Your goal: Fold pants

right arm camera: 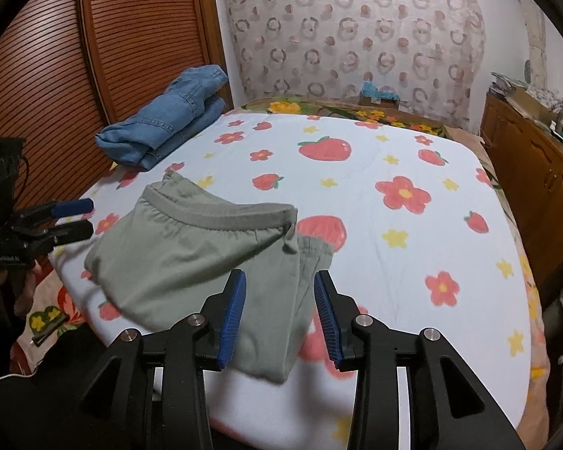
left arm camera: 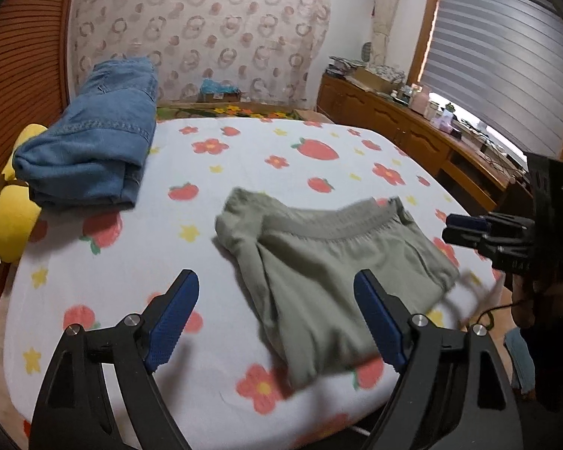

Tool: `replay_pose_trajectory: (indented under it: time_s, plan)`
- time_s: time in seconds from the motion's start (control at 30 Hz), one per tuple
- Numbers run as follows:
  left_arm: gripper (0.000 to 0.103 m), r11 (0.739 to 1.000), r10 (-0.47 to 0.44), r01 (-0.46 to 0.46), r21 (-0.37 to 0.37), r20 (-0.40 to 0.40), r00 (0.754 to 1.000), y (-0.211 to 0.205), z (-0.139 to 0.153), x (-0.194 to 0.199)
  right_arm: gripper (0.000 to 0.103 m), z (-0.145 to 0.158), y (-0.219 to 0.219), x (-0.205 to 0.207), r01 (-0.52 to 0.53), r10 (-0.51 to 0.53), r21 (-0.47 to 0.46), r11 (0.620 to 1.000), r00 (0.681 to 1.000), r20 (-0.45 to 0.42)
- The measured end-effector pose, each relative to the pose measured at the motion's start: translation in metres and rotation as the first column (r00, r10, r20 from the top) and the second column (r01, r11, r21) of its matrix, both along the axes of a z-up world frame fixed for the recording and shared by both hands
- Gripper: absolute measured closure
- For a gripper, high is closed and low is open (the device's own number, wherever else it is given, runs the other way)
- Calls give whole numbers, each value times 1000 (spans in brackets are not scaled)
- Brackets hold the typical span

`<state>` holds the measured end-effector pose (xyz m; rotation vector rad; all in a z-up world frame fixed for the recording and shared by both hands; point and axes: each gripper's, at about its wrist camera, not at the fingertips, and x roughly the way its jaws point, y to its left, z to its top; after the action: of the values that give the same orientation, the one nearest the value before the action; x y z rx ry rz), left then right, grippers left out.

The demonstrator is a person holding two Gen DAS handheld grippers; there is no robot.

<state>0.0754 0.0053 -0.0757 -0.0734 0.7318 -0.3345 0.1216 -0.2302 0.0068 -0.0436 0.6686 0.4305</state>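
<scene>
Lying on white strawberry-and-flower print bedsheet (right arm camera: 356, 195): folded grey-green cotton pants (right arm camera: 191, 262), near front edge | left gripper (left arm camera: 277, 318) hovering spread wide, gripping nothing | right gripper (right arm camera: 279, 315) hovering part-spread, pads not pressing cloth | resting behind: folded blue denim jeans (left arm camera: 94, 150)

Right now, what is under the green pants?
The green pants lie folded on the strawberry-print sheet, covering a strawberry print whose edge shows at their right side. Whatever else lies beneath is hidden. The folded jeans sit apart, further back.

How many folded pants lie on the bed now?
2: the blue jeans at the far left edge by the wooden wall, and the green pants near the front edge. Others may be hidden.
</scene>
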Motion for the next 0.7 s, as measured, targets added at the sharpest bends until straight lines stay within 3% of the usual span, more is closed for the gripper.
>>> replay_pose_trajectory:
  time_s: [0.17, 0.33, 0.4, 0.47, 0.7]
  plan:
    - [18, 1000, -5, 5, 9, 12, 1000, -5, 3, 15, 64, 2, 9, 18, -16, 16, -19, 1000, 1000, 1]
    - [34, 998, -56, 56, -29, 2, 998, -10, 1, 29, 64, 2, 15, 38, -22, 22, -27, 999, 1000, -9]
    - [52, 998, -60, 60, -8, -6, 998, -14, -2, 34, 64, 1, 18, 45, -32, 31, -27, 999, 999, -17]
    - [59, 998, -66, 66, 5, -25, 998, -18, -7, 41, 64, -1, 19, 54, -42, 41, -24, 999, 999, -29]
    - [63, 996, -78, 81, 35, -78, 994, -25, -25, 55, 64, -10, 24, 80, -70, 69, -9, 998, 992, -102]
